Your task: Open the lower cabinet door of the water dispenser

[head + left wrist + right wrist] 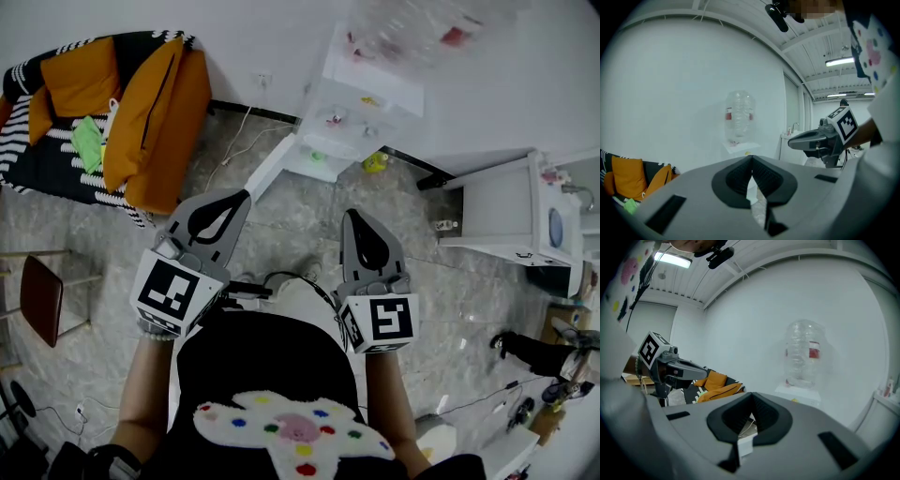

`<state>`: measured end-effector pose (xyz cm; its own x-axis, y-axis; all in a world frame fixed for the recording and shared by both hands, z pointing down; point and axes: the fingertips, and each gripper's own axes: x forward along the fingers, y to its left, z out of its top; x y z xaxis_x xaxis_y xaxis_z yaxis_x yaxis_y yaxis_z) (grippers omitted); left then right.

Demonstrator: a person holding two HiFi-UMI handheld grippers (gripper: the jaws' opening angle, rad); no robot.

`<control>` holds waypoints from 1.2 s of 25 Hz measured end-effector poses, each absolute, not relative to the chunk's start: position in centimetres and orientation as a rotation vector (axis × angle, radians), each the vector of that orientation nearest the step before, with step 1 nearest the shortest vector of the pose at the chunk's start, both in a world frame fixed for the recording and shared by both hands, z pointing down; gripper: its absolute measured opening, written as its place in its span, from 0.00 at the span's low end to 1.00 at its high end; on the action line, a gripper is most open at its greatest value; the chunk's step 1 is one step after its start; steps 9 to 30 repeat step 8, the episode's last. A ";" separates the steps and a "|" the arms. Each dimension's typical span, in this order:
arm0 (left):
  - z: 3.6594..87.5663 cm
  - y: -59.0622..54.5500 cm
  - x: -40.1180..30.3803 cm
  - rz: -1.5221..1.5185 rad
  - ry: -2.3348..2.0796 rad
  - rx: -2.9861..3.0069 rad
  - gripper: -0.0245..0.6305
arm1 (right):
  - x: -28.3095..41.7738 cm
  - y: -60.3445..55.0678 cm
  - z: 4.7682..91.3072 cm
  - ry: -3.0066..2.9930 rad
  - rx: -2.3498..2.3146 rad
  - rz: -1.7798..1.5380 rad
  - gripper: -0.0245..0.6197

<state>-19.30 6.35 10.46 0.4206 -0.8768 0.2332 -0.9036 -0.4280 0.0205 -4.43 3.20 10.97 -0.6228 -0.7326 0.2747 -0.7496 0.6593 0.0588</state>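
Currently the left gripper (240, 195) and right gripper (355, 216) are both clamped shut on nothing, pointing toward the water dispenser (361, 98), which stands upright against the wall well ahead, with the right one looking slightly nearer.

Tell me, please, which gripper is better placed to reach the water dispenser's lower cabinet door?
Left, marginally: the left gripper points straight at the white bottle-topped water dispenser, centred in its view; the right gripper aims left of it. Both jaws shut, both far off.
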 end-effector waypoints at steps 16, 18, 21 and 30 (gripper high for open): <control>10.8 6.3 -19.4 0.294 -1.587 2.519 0.06 | -4.5 3.1 11.2 -2.590 1.177 0.084 0.04; 10.8 6.3 -19.4 0.294 -1.587 2.519 0.06 | -4.5 3.1 11.2 -2.590 1.177 0.084 0.04; 10.8 6.3 -19.4 0.294 -1.587 2.519 0.06 | -4.5 3.1 11.2 -2.590 1.177 0.084 0.04; 10.8 6.3 -19.4 0.294 -1.587 2.519 0.06 | -4.5 3.1 11.2 -2.590 1.177 0.084 0.04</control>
